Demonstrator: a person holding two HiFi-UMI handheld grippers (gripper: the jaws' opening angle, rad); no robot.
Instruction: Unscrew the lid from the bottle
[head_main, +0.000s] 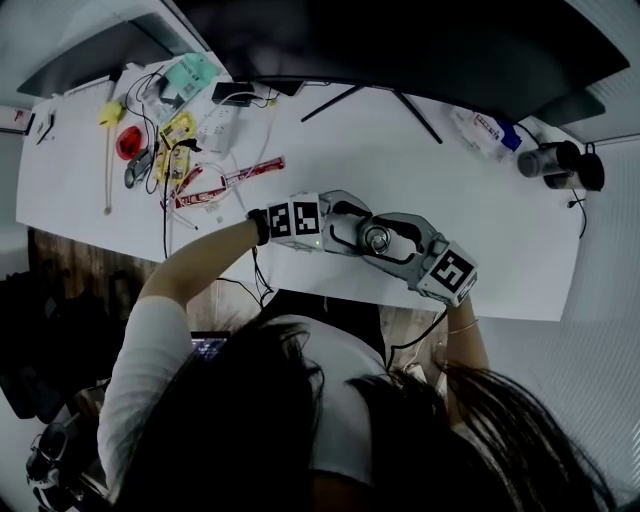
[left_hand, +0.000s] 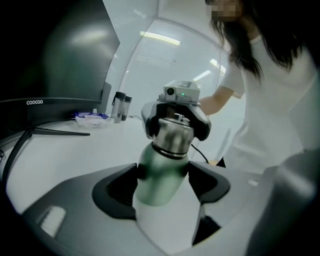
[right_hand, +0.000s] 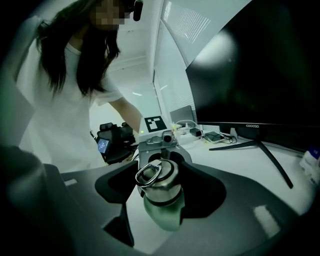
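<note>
The white table (head_main: 400, 160) fills the head view, its near edge running just beside the person, and the monitor (head_main: 400, 45) looms across the far edge. The monitor's stand legs (head_main: 395, 103) splay forward, with a broad bare stretch of tabletop between them and the action, so there is plenty of room there. The far left corner is crowded with a tangle of cables and packets (head_main: 180, 135). A wrapped pack (head_main: 487, 130) and 2 dark cups (head_main: 550, 160) sit at the far right, well apart from the work.

Both tools meet near the front edge. The left gripper (left_hand: 163, 176) has its 2 jaws pressed against the green body of the bottle (left_hand: 159, 165), 1 on each side, low on the flask. The right gripper (right_hand: 159, 187) comes in from the opposite side, jaws closed around the steel lid (right_hand: 158, 181) and touching it on both flanks. The bottle tilts in this double grip, top leaning toward the right gripper; whether its base touches the table I cannot tell. The lid sits on the neck, and its metal ring (right_hand: 148, 174) stands up on top.
</note>
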